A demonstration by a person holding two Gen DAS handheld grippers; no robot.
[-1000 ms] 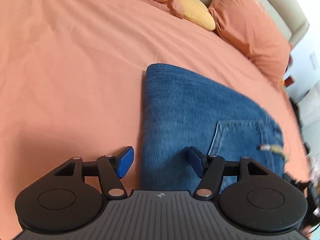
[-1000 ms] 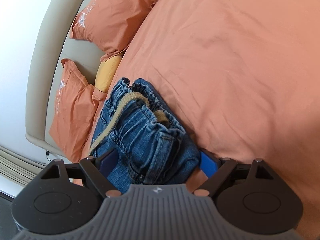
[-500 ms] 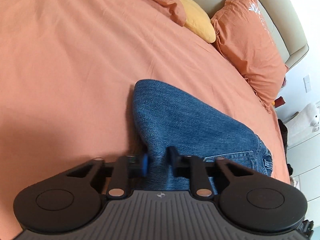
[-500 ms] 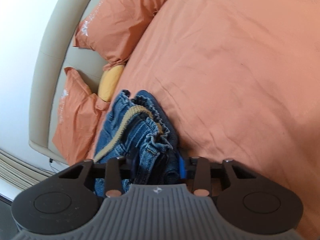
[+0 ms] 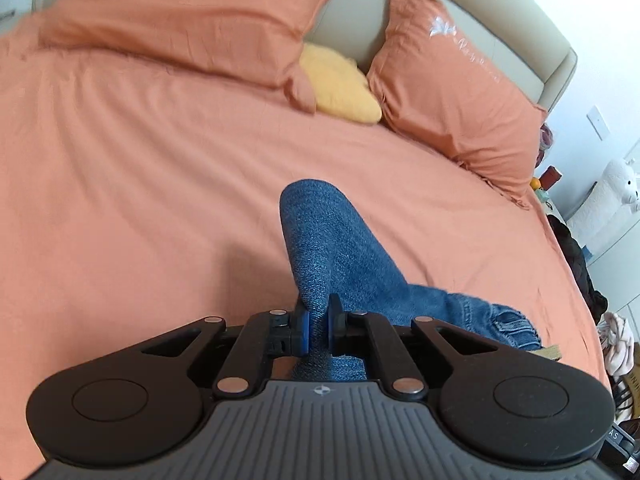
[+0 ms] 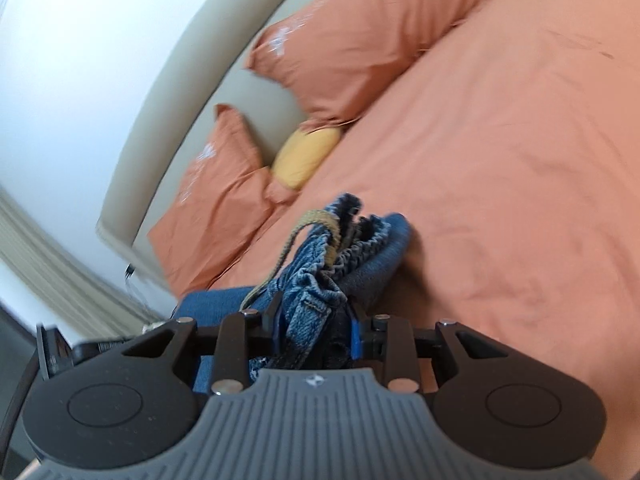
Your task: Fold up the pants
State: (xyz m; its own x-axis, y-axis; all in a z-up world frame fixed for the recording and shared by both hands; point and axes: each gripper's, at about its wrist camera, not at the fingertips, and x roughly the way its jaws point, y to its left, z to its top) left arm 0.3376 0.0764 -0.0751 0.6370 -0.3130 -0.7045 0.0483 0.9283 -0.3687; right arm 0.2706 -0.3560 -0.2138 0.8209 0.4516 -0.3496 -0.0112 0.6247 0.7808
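Note:
The blue denim pants [image 5: 340, 256] are lifted off the orange bed sheet [image 5: 140, 200]. My left gripper [image 5: 318, 326] is shut on a folded edge of the pants, which rises as a rounded fold ahead of the fingers. My right gripper [image 6: 316, 332] is shut on the bunched waistband of the pants [image 6: 320, 280], where a tan drawstring [image 6: 316, 220] hangs out. The rest of the pants between the two grippers is mostly hidden behind the gripper bodies.
Two orange pillows [image 5: 192, 20] [image 5: 460, 92] and a yellow cushion [image 5: 340, 88] lie against the beige headboard [image 5: 520, 40]. A plush toy [image 5: 616, 188] and clutter stand beside the bed's right edge. The sheet [image 6: 500, 160] spreads wide to the right.
Both grippers went from open around the pants to shut on them, then lifted them off the sheet. Both views tilted up toward the headboard.

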